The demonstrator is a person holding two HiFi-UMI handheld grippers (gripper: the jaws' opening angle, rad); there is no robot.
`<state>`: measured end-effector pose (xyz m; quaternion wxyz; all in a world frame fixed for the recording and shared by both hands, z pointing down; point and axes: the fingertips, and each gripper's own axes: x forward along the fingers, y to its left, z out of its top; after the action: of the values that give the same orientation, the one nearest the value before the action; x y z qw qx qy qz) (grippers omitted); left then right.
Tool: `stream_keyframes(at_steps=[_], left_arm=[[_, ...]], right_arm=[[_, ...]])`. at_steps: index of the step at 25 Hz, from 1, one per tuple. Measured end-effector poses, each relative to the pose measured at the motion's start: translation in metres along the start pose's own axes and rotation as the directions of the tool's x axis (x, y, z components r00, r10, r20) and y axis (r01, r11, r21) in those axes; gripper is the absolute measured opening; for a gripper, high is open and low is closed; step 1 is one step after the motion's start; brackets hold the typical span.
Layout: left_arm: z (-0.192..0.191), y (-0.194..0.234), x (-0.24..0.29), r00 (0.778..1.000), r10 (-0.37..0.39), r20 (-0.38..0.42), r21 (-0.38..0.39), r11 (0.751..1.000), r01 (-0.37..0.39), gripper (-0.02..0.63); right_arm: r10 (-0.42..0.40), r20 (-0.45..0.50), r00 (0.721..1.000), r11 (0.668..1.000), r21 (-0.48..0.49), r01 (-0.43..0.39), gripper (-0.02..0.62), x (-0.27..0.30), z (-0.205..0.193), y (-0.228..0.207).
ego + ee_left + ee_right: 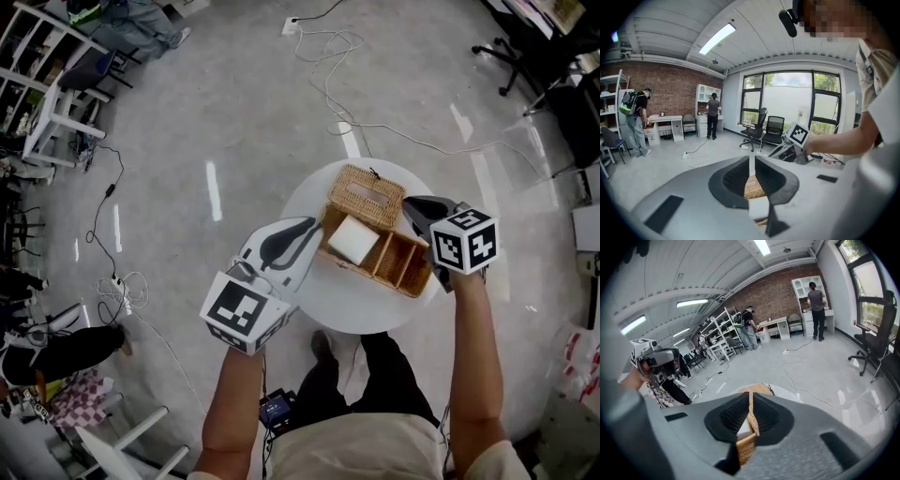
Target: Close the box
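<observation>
We stand on a glossy pale grey floor with loose white cables. Around us are a red brick wall, tall black-framed windows, a white shelf cupboard, black office chairs and a long ceiling strip light.

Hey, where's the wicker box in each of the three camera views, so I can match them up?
Head view: wicker box sits right of centre on the round table, lid open.
Left gripper view: a sliver low in the middle, in the slit between the jaws.
Right gripper view: low centre, its wall running up the slit between the jaws.
Shared landmark: the white block inside it.
</observation>
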<state>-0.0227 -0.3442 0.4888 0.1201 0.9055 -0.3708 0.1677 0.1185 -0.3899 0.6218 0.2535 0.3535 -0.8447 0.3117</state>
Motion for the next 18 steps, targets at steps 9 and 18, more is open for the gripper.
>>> stream_keyframes(at_steps=[9,18], left_arm=[[-0.032,0.001,0.022,1.0,0.0,-0.024,-0.025,1.0,0.0,0.035],[-0.056,0.008,0.032,0.999,0.01,-0.051,-0.05,0.999,-0.013,0.035]], right_arm=[[0.094,-0.073,0.993,0.983,0.166,-0.081,0.065,0.037,-0.048,-0.036],[0.225,-0.122,0.967,0.92,0.355,-0.169,0.128,0.069,-0.085,-0.05]])
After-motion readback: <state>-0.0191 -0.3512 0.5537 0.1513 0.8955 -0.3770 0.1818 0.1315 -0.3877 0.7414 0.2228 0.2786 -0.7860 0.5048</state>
